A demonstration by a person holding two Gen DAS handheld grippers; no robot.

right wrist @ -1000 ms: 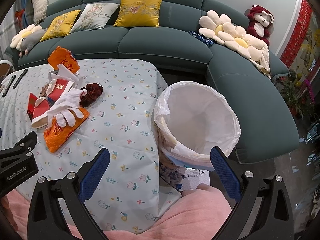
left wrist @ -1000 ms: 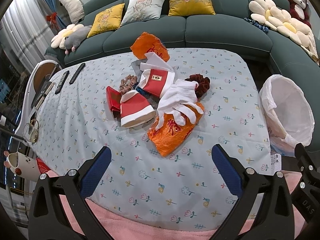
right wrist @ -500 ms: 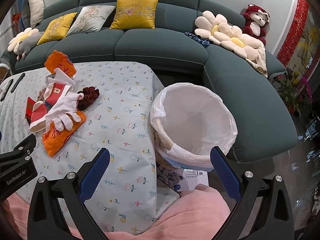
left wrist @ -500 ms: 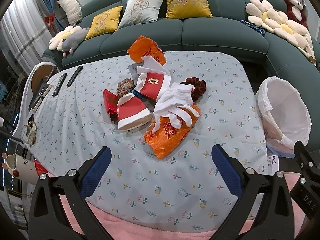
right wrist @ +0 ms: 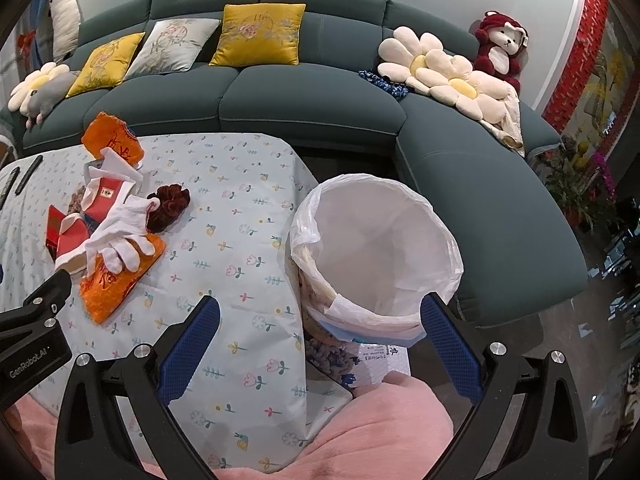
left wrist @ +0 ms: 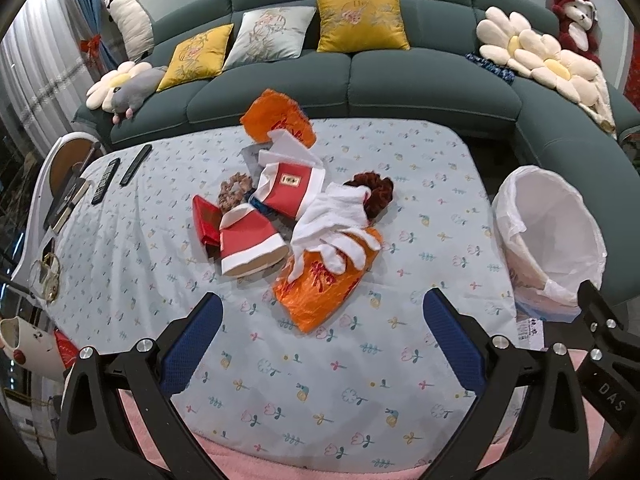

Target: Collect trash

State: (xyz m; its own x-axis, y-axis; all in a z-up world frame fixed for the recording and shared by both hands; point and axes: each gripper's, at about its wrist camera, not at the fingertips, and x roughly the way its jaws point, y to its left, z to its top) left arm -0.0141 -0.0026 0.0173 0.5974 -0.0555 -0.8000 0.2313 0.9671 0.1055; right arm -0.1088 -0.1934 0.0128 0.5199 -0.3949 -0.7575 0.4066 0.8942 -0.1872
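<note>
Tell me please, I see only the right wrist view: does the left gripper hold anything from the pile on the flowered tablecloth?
Observer: No. The left gripper is open and empty, near the crumpled orange plastic bag.
Operator: Is something beyond the left side of my picture?
Observer: Yes, a white ceramic mug shows at the left edge of the left wrist view, past the cloth.
Operator: Anything else there?
Observer: A round gold-rimmed glass object lies just above the mug in that view.
</note>
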